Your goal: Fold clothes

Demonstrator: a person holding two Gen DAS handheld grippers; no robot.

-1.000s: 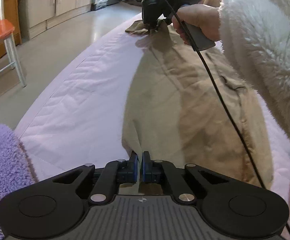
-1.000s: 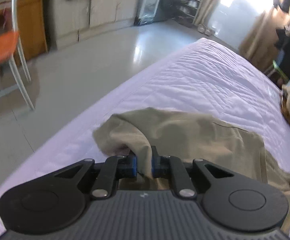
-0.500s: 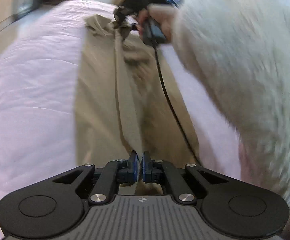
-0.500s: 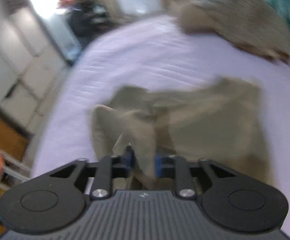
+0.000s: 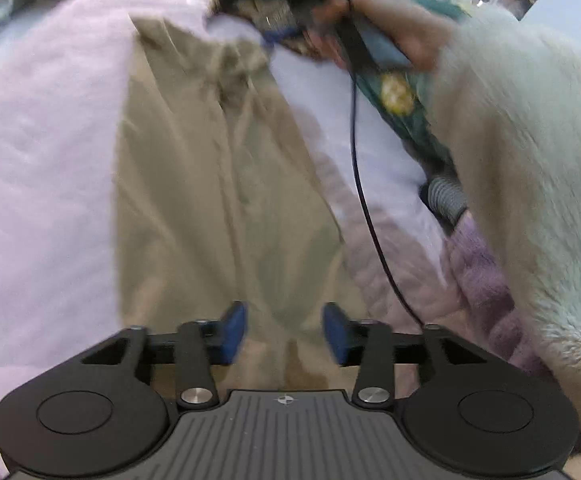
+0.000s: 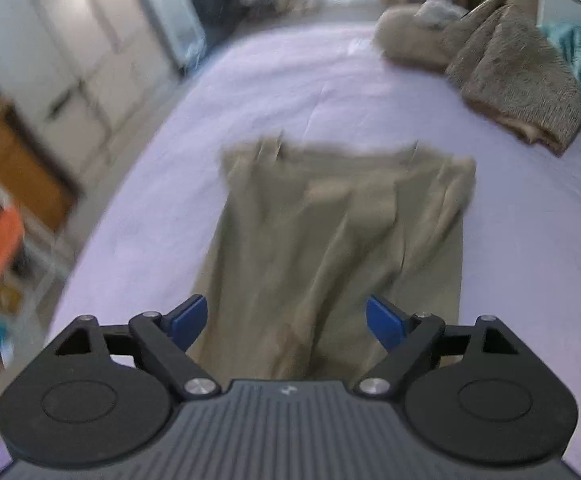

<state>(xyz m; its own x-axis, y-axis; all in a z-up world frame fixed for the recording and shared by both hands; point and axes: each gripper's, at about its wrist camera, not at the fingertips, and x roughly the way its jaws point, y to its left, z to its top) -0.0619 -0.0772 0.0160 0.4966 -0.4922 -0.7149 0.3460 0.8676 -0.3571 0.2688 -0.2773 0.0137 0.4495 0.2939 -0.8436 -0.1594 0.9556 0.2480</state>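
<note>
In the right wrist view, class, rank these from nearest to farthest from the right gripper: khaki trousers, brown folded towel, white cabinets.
1. khaki trousers: directly below the open right gripper.
2. brown folded towel: far right on the bed.
3. white cabinets: left, across the floor.

Our left gripper [image 5: 284, 332] points forward and slightly down, its blue-padded fingers [image 5: 232, 330] spread apart with nothing between them. Our right gripper [image 6: 286, 322] is angled the same way, its jaws spread wider and also gripping nothing. In the left wrist view, our right hand [image 5: 374, 36] wraps its handle far ahead, the fleecy white sleeve [image 5: 530, 168] stretching back along the right edge.
</note>
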